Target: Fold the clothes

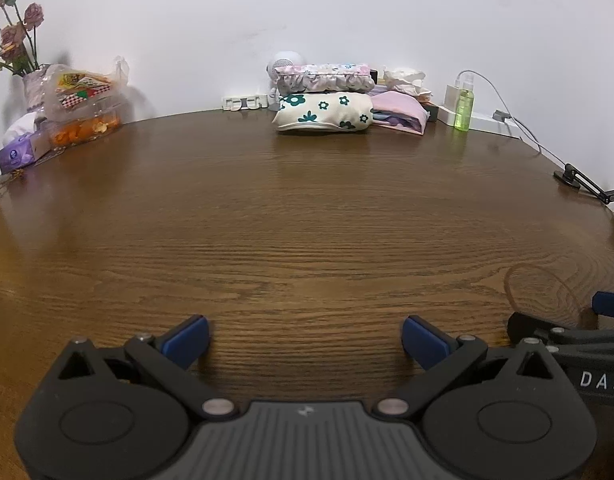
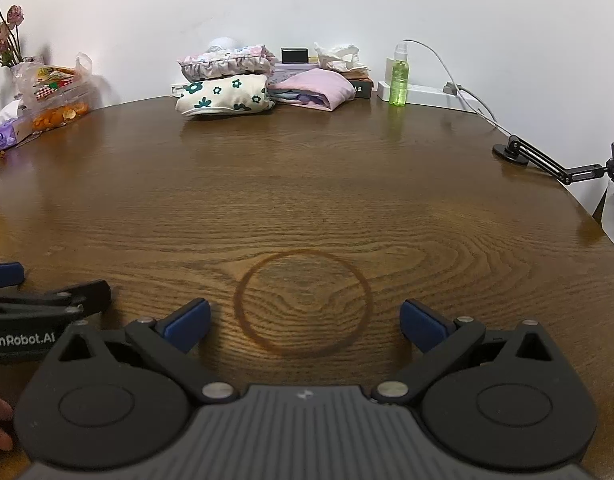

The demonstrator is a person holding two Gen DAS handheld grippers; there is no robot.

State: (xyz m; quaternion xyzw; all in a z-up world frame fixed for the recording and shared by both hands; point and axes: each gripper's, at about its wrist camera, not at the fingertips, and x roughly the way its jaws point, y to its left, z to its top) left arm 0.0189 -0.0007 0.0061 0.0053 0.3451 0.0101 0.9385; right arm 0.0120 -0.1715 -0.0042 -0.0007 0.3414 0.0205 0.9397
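Folded clothes lie at the far edge of the brown wooden table (image 1: 291, 208): a cream piece with dark green flowers (image 1: 323, 114) (image 2: 225, 96), a pink ruffled floral piece (image 1: 325, 78) (image 2: 227, 62) on top of it, and a pink folded piece (image 1: 399, 114) (image 2: 317, 88) to the right. My left gripper (image 1: 305, 340) is open and empty, low over the near table. My right gripper (image 2: 305, 324) is open and empty, beside the left one, over a dark ring stain (image 2: 303, 302).
At the back left stand a vase of roses (image 1: 15, 40), a snack bag (image 1: 83, 92) and a tissue box (image 1: 19, 152). At the back right are a green spray bottle (image 1: 464, 106), a white charger with a cable (image 1: 487, 118) and a black clamp arm (image 2: 547, 164).
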